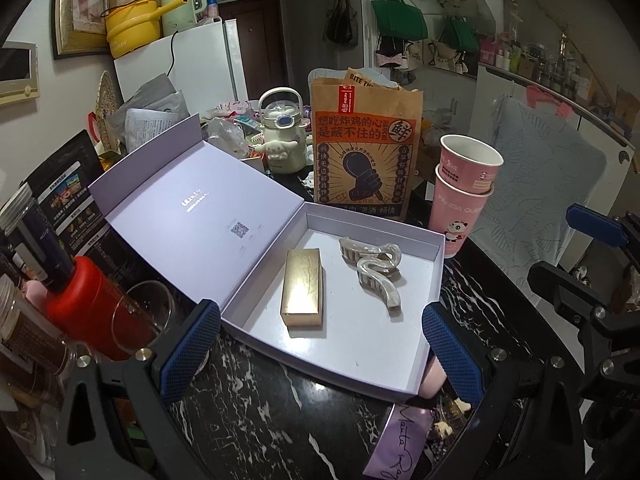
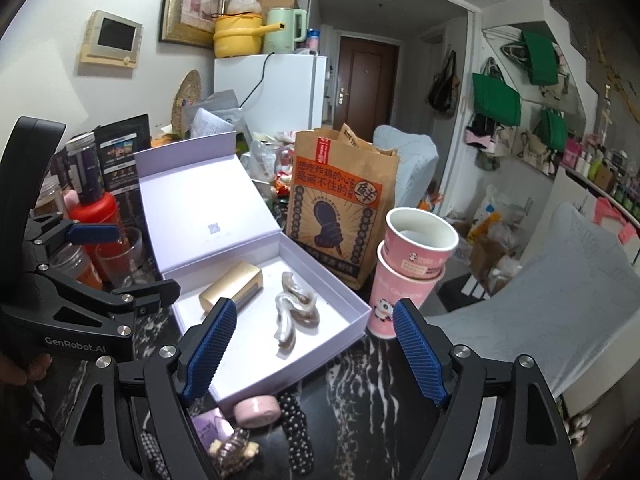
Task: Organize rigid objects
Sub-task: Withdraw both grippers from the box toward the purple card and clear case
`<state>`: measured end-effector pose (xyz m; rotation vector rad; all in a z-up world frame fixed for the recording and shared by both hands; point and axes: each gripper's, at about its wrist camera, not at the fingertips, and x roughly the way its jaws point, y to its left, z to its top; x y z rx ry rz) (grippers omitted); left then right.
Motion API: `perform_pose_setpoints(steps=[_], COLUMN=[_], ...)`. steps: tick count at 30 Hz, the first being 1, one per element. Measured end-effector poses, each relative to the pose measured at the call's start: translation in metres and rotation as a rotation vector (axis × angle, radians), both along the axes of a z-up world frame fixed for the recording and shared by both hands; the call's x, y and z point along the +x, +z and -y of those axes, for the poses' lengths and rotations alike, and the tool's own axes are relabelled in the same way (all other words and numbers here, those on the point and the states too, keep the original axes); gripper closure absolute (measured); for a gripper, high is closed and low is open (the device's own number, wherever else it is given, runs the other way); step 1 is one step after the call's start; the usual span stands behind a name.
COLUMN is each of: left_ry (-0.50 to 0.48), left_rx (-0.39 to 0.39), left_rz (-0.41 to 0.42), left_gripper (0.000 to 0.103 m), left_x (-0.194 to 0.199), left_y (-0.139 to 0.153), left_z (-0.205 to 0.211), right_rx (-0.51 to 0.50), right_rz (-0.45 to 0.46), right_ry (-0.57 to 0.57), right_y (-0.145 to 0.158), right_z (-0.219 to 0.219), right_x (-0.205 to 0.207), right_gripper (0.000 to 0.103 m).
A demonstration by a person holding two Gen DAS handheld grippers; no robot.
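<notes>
An open lilac box [image 1: 352,376] [image 2: 344,332] lies on the black marble table, its lid propped back. Inside lie a gold block [image 1: 303,286] [image 2: 232,286] and a pearly hair claw clip [image 1: 376,270] [image 2: 294,308]. My left gripper [image 1: 320,352] is open and empty, fingers straddling the box's near wall. My right gripper [image 2: 312,352] is open and empty, above the box's near corner. Below it lie a pink tape roll [image 2: 257,410], a polka-dot hair tie [image 2: 294,428], a small clip [image 2: 234,450] and a purple card [image 2: 208,424] [image 1: 400,440].
Two stacked pink paper cups [image 1: 464,188] [image 2: 408,264] stand right of the box, a brown paper bag [image 1: 364,148] [image 2: 340,200] behind it. A red bottle [image 1: 92,300], a glass [image 1: 140,316] and jars crowd the left. A cream kettle [image 1: 282,136] stands behind.
</notes>
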<state>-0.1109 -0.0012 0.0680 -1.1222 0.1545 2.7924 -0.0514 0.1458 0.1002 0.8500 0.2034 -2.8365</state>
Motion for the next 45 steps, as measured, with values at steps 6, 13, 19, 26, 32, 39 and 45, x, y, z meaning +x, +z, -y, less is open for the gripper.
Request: perform_pose_setpoints(steps=[6, 13, 19, 26, 32, 39, 45], left_ry=[-0.001, -0.002, -0.003, -0.012, -0.024, -0.024, -0.045], left_rx=[0.011, 0.007, 0.010, -0.003, 0.037, 0.052, 0.089], left_rz=[0.013, 0.029, 0.032, 0.058, 0.093, 0.129, 0.148], left_gripper=[0.000, 0.000, 0.000, 0.000, 0.000, 0.000, 0.000], left_x=[0.017, 0.032, 0.045, 0.058, 0.067, 0.076, 0.083], left_y=[-0.006, -0.017, -0.026, -0.042, -0.056, -0.073, -0.086], left_z=[0.000, -0.002, -0.003, -0.006, -0.005, -0.006, -0.006], right_rx=[0.004, 0.007, -0.014, -0.030, -0.047, -0.083, -0.134], right_rz=[0.001, 0.012, 0.039, 0.065, 0.090, 0.122, 0.167], right_ry=[-0.001, 0.001, 0.004, 0.010, 0.009, 0.022, 0.033], right_y=[-0.005, -0.013, -0.024, -0.040, -0.055, -0.078, -0.096], right_z=[0.001, 0.003, 0.003, 0.004, 0.004, 0.002, -0.002], right_x=[0.020, 0.037, 0.049, 0.062, 0.073, 0.085, 0.090], right_gripper=[0.021, 0.021, 0.021, 0.021, 0.021, 0.021, 0.021])
